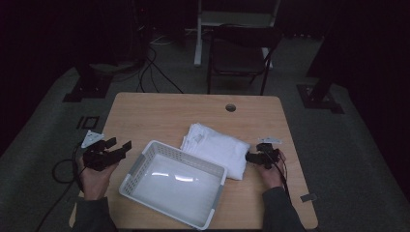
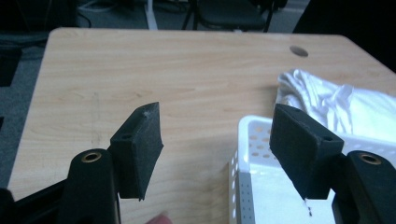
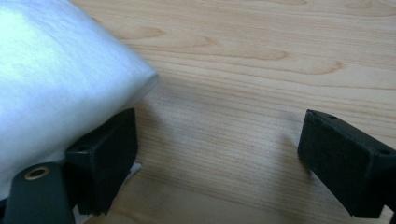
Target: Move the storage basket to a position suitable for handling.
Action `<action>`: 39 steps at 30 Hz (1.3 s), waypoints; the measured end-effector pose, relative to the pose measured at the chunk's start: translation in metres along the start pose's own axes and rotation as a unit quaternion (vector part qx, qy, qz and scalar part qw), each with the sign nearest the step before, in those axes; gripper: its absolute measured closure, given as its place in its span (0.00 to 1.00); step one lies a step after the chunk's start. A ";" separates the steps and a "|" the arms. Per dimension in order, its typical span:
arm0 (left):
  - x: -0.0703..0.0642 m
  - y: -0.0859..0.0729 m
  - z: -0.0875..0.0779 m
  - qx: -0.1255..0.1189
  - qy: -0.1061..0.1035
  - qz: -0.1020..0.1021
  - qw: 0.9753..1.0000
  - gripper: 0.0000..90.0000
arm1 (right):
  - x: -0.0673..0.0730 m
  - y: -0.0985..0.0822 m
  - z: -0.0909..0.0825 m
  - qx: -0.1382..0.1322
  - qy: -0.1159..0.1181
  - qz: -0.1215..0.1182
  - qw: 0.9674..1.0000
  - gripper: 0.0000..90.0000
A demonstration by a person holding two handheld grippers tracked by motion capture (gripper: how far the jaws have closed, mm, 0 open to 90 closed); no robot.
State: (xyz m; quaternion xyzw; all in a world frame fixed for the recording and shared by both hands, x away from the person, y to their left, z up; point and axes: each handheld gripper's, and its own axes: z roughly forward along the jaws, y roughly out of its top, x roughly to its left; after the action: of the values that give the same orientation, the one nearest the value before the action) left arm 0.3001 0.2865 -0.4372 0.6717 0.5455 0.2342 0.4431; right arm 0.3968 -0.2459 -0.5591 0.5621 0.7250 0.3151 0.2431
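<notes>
Flanking the white basket (image 1: 174,183) — left gripper (image 1: 119,146) and right gripper (image 1: 250,157), both spread, the right seemingly brushing the folded cloth (image 1: 216,149).

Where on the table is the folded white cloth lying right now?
In the high view, the folded white cloth lies right of centre on the table, touching the far right side of the white basket, with the right gripper at its right edge.

Pale matt wood-grain table (image 1: 145,116); glossy white perforated plastic basket (image 1: 145,157); soft white creased cloth (image 1: 215,147); matt black pads (image 2: 140,144).
</notes>
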 end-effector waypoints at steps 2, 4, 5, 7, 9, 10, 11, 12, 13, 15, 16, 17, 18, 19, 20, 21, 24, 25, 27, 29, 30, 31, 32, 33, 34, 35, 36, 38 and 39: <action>0.000 -0.001 0.001 0.001 -0.004 -0.003 1.000 0.37 | 0.000 0.000 -0.001 0.000 -0.001 0.001 1.000 0.13; 0.001 -0.003 0.004 0.007 -0.004 -0.005 1.000 0.38 | 0.000 -0.002 -0.002 0.000 -0.003 0.003 1.000 0.14; 0.001 -0.004 0.005 0.011 -0.002 -0.004 1.000 0.38 | 0.000 -0.002 -0.002 0.000 -0.003 0.003 1.000 0.14; 0.001 -0.006 0.008 0.019 -0.003 -0.005 1.000 0.37 | 0.000 -0.003 -0.003 0.000 -0.002 0.002 1.000 0.14; 0.000 -0.009 0.012 0.028 -0.005 0.002 1.000 0.35 | 0.000 -0.004 -0.004 0.000 0.000 0.001 1.000 0.14; -0.001 -0.009 0.013 0.031 -0.004 0.005 1.000 0.35 | 0.000 -0.004 -0.004 0.000 0.000 -0.001 1.000 0.14; -0.002 -0.010 0.014 0.034 -0.002 0.008 0.999 0.35 | 0.000 -0.004 -0.004 0.000 0.001 -0.001 1.000 0.13; -0.003 -0.010 0.015 0.035 -0.004 0.012 0.999 0.35 | 0.000 -0.005 -0.005 0.000 0.001 -0.001 1.000 0.13; -0.005 -0.011 0.017 0.038 -0.006 0.015 0.999 0.34 | 0.000 -0.005 -0.005 0.000 0.001 -0.001 1.000 0.14; -0.006 -0.013 0.020 0.044 -0.008 0.017 0.999 0.33 | 0.000 -0.005 -0.005 0.000 0.002 -0.001 1.000 0.14; -0.006 -0.014 0.021 0.049 -0.009 0.018 0.999 0.33 | 0.000 -0.005 -0.005 0.000 0.002 -0.001 1.000 0.14; -0.007 -0.015 0.023 0.051 -0.009 0.019 0.998 0.32 | 0.000 -0.005 -0.005 0.000 0.002 -0.002 1.000 0.14; -0.007 -0.016 0.025 0.056 -0.010 0.021 0.998 0.31 | 0.000 -0.005 -0.005 0.000 0.002 -0.002 1.000 0.14; -0.007 -0.016 0.026 0.061 -0.009 0.024 0.998 0.31 | 0.000 -0.005 -0.005 0.000 0.003 -0.002 1.000 0.14; -0.008 -0.017 0.028 0.065 -0.006 0.028 0.997 0.30 | 0.000 -0.005 -0.006 -0.001 0.002 -0.003 1.000 0.15; -0.009 -0.018 0.029 0.070 -0.003 0.034 0.997 0.30 | 0.000 -0.006 -0.006 -0.002 0.002 -0.002 1.000 0.16; -0.010 -0.020 0.031 0.078 -0.007 0.042 0.996 0.29 | -0.001 -0.006 -0.006 -0.002 0.002 -0.002 1.000 0.16; -0.010 -0.020 0.032 0.083 -0.007 0.047 0.995 0.29 | 0.000 -0.006 -0.006 -0.002 0.002 -0.002 1.000 0.16; -0.011 -0.021 0.034 0.091 -0.011 0.051 0.994 0.29 | -0.001 -0.006 -0.006 -0.002 0.002 -0.002 1.000 0.16; -0.011 -0.022 0.036 0.100 -0.007 0.054 0.994 0.30 | -0.001 -0.006 -0.006 -0.002 0.002 -0.001 1.000 0.16; -0.011 -0.023 0.037 0.103 -0.004 0.055 0.993 0.32 | -0.001 -0.006 -0.006 -0.002 0.002 -0.001 1.000 0.16; -0.010 -0.023 0.037 0.106 -0.003 0.055 0.993 0.33 | -0.001 -0.006 -0.006 -0.002 0.002 -0.001 1.000 0.16; -0.010 -0.024 0.037 0.108 -0.003 0.053 0.993 0.34 | -0.001 -0.006 -0.006 -0.002 0.002 -0.001 1.000 0.16; -0.009 -0.025 0.038 0.110 -0.003 0.053 0.992 0.36 | -0.001 -0.006 -0.006 -0.002 0.002 -0.001 1.000 0.16; -0.009 -0.025 0.038 0.110 -0.003 0.053 0.992 0.37 | -0.001 -0.006 -0.006 -0.002 0.002 -0.001 1.000 0.16; -0.009 -0.026 0.040 0.119 0.001 0.057 0.991 0.37 | -0.001 -0.006 -0.006 -0.002 0.001 -0.001 1.000 0.16; -0.009 -0.027 0.041 0.123 0.002 0.058 0.991 0.38 | -0.001 -0.006 -0.006 -0.002 0.001 -0.001 1.000 0.16; -0.010 -0.028 0.043 0.132 -0.003 0.063 0.989 0.38 | -0.001 -0.006 -0.006 -0.002 0.001 -0.001 1.000 0.16; -0.012 -0.029 0.045 0.136 -0.007 0.065 0.989 0.38 | -0.001 -0.006 -0.006 -0.002 0.001 -0.001 1.000 0.16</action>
State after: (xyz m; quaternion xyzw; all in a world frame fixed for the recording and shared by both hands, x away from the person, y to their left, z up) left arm 0.3174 0.2604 -0.4825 0.7614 0.5243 0.1809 0.3355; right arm 0.3885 -0.2487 -0.5591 0.5604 0.7254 0.3169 0.2438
